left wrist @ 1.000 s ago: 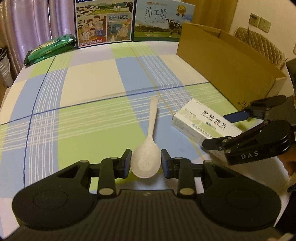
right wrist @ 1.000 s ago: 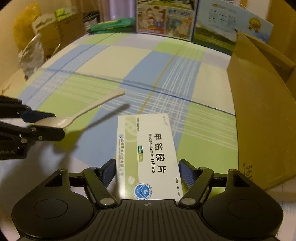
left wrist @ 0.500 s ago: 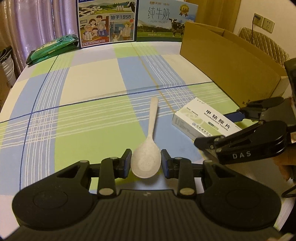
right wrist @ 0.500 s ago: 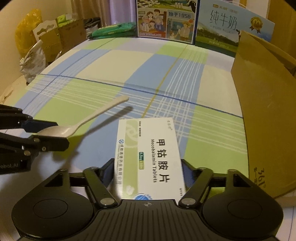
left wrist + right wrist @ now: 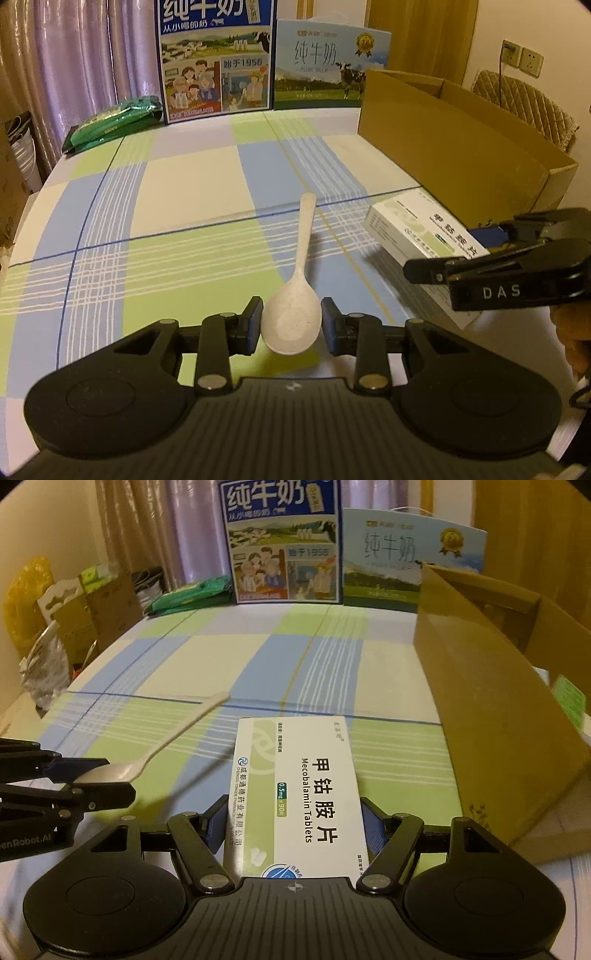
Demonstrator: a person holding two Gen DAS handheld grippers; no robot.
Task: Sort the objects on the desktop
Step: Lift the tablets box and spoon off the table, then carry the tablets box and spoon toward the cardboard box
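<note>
My left gripper is shut on the bowl of a white speckled spoon, whose handle points away over the checked tablecloth. The spoon hangs above the cloth in the right wrist view, held by the left gripper at the left edge. My right gripper is shut on a white and green medicine box marked Mecobalamin Tablets, lifted off the table. In the left wrist view the medicine box and the right gripper are at the right.
An open brown cardboard box stands along the table's right side, also seen as the cardboard box. Two milk cartons stand at the far edge, with a green packet at the far left. Bags and boxes sit beyond the left edge.
Both grippers have risen with their loads, so the table looks lower and further off. The spoon and the medicine box stay held as before.
</note>
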